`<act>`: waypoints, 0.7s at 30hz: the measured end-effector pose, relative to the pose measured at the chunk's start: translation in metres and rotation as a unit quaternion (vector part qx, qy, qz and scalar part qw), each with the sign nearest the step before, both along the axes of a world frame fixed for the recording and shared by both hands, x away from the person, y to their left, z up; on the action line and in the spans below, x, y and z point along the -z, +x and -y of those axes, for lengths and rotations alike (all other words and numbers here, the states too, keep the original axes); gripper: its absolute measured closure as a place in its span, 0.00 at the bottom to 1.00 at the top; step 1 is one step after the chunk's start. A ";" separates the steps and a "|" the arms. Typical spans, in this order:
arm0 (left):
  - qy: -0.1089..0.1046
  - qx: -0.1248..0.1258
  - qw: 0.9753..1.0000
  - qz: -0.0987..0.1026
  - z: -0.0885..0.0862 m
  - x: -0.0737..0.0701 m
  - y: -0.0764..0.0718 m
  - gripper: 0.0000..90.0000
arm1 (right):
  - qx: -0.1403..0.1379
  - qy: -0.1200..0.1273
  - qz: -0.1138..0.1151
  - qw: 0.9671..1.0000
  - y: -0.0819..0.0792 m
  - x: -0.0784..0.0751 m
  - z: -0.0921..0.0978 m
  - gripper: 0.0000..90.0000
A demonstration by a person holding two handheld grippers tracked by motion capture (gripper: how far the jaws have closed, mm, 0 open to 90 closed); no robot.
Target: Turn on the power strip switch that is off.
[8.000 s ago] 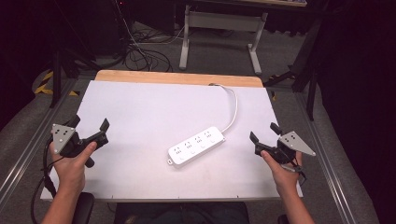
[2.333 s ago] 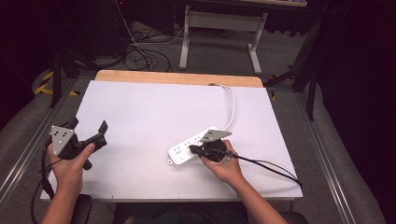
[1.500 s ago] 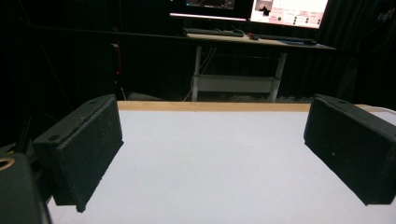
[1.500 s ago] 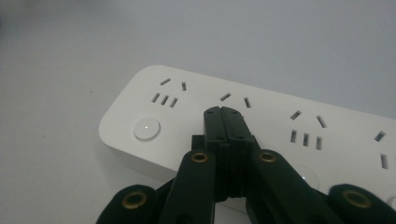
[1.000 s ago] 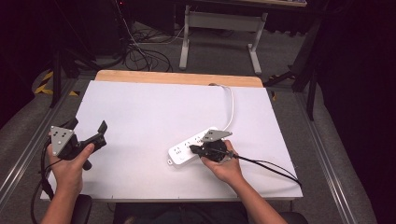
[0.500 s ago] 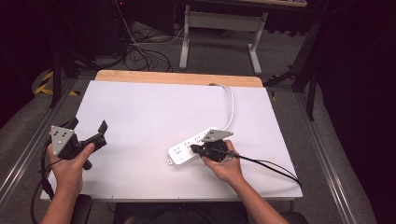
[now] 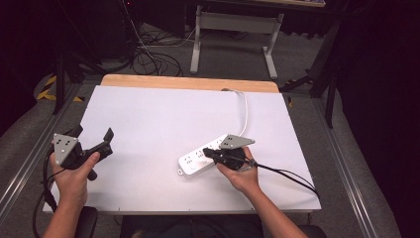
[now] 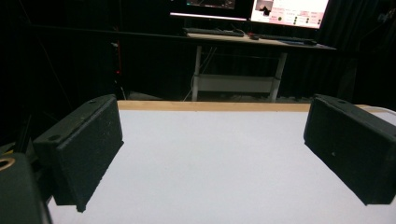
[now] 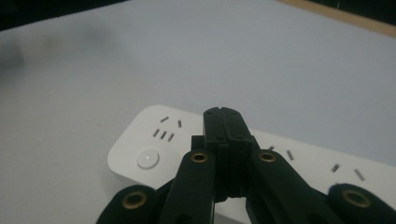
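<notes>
- High view: the table (image 7: 148, 119) is the largest thing here, a white sheet with a strip of bare wood along its far edge, and grey carpet around it.
- Beyond the table, in the left gripper view, a desk (image 8: 261, 41) stands in the dark with lit monitors (image 8: 289, 7) on top.
- The white power strip (image 7: 198, 159) lies flat on the table, right of centre and toward the near side, set at a slant with its button end nearer the person.
- Its white cord (image 7: 243, 111) runs from the far end up to the wooden edge of the table.
- The right hand-held gripper (image 7: 208, 152) sits over the middle of the power strip, held by the person's right hand (image 7: 242, 176), with its grey plate on top and a black cable trailing off to the right.
- In the right gripper view its jaws are pressed together, with nothing between them, and their tips sit above the power strip's (image 9: 154, 140) top face, just past a set of socket slots (image 9: 166, 130); I cannot tell whether they touch it.
- The left hand-held gripper (image 7: 91, 139) is well apart at the table's left side, held by the left hand (image 7: 74, 173), its jaws spread wide and empty over bare table in the left gripper view.
- The round button (image 9: 148, 159) sits at the strip's rounded end, just left of the closed jaws.
</notes>
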State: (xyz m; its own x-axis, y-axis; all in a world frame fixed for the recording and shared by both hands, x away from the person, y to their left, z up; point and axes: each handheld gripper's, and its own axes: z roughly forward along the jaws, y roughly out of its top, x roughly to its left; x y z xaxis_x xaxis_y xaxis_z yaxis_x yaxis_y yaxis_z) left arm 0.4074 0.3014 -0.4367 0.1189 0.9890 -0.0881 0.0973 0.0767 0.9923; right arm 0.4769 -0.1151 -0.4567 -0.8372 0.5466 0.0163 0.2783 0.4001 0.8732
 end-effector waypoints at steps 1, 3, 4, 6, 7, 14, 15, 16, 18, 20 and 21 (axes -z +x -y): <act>0.000 0.000 1.000 0.000 0.000 0.000 0.000 0.05 | 0.001 0.007 0.008 1.000 0.000 -0.003 0.002 1.00; 0.002 0.000 1.000 0.000 0.000 0.000 0.000 0.05 | 0.007 0.031 0.026 0.999 -0.001 -0.010 0.010 1.00; 0.002 0.000 1.000 0.000 0.000 0.000 0.000 0.05 | 0.007 0.031 0.026 0.999 -0.001 -0.010 0.010 1.00; 0.001 0.000 1.000 0.000 0.001 0.000 0.000 0.05 | 0.010 0.051 0.037 0.998 0.000 -0.015 0.016 1.00; 0.001 0.000 1.000 -0.001 0.001 0.000 0.000 0.05 | 0.015 0.068 0.051 0.996 0.000 -0.019 0.022 1.00; -0.001 0.000 1.000 0.000 0.001 0.000 0.000 0.05 | 0.038 0.126 0.087 0.988 -0.002 -0.038 0.051 1.00; 0.000 0.000 1.000 0.000 0.000 0.000 0.000 0.05 | 0.041 0.131 0.092 0.986 -0.003 -0.040 0.056 1.00; 0.000 0.000 1.000 0.000 0.000 0.000 0.000 0.05 | 0.041 0.131 0.092 0.986 -0.003 -0.040 0.056 1.00; -0.002 0.000 1.000 0.000 0.001 0.000 0.000 0.05 | 0.045 0.143 0.101 0.984 -0.004 -0.044 0.066 1.00; -0.002 0.000 1.000 0.000 0.001 0.000 0.000 0.05 | 0.051 0.156 0.110 0.980 -0.005 -0.046 0.077 1.00; -0.002 0.000 1.000 0.000 0.001 0.000 0.000 0.05 | 0.057 0.170 0.114 0.977 -0.005 -0.048 0.088 1.00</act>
